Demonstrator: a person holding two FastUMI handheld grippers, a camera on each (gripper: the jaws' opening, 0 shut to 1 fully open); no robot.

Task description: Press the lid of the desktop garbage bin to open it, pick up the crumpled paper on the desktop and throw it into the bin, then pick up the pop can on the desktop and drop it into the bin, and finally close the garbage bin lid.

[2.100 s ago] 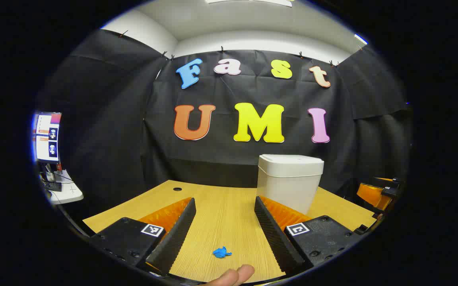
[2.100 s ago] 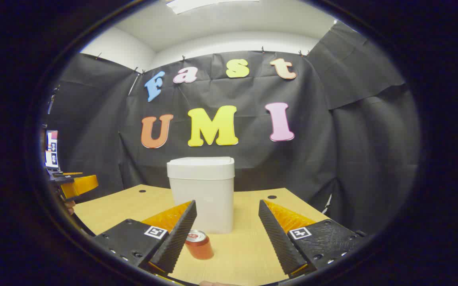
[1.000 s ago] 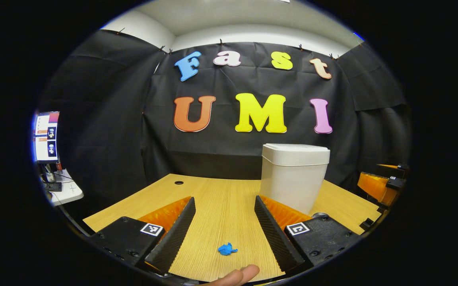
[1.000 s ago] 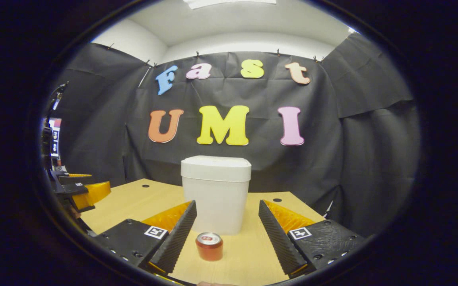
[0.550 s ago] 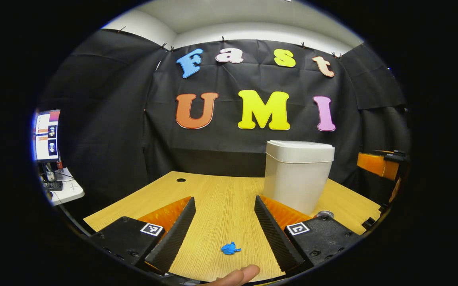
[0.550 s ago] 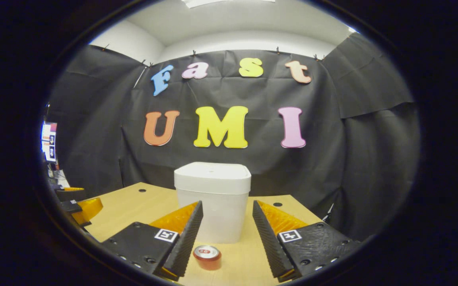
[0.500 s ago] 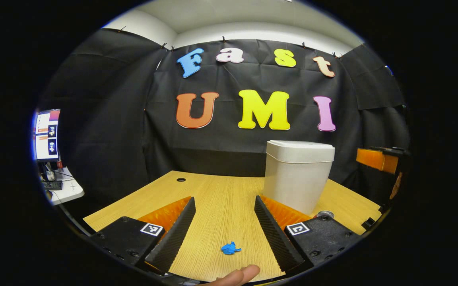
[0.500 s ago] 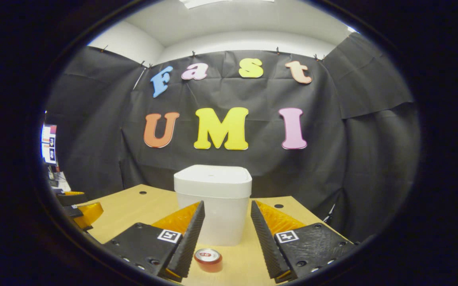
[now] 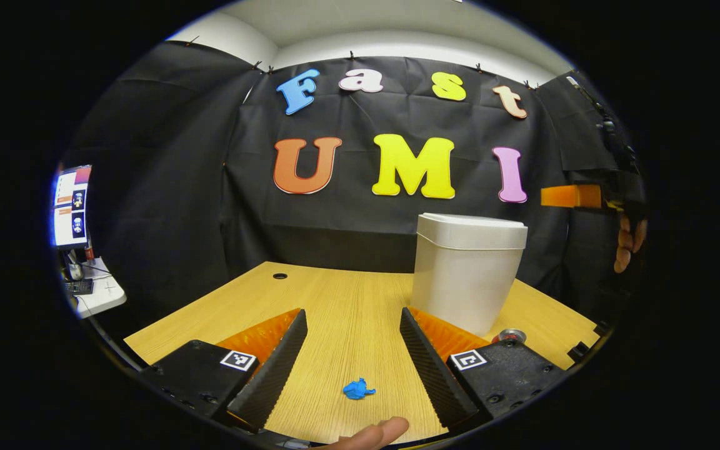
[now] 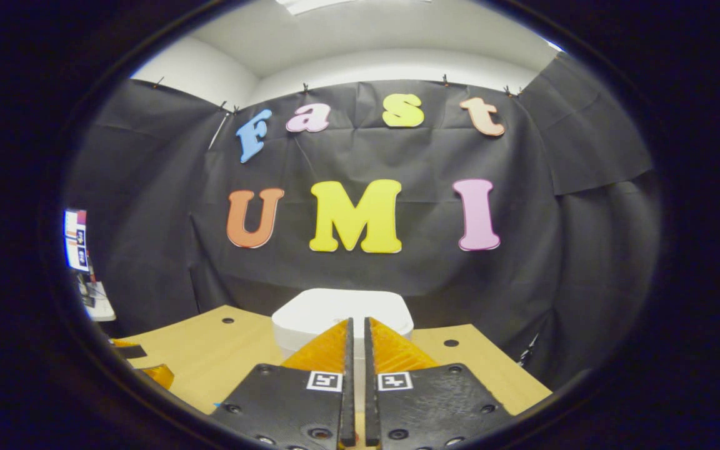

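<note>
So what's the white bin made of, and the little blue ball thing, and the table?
The garbage bin looks like matte white plastic: smooth, moulded walls. The crumpled paper shows sharp blue creases, so probably paper. The desktop shows fine wood grain, maybe only a printed laminate.

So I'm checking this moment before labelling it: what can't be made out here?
- Pop can, left gripper view: mostly hidden behind the left gripper.
- Garbage bin, right gripper view: body hidden by the right gripper.
- Lid contact: cannot tell.
</note>
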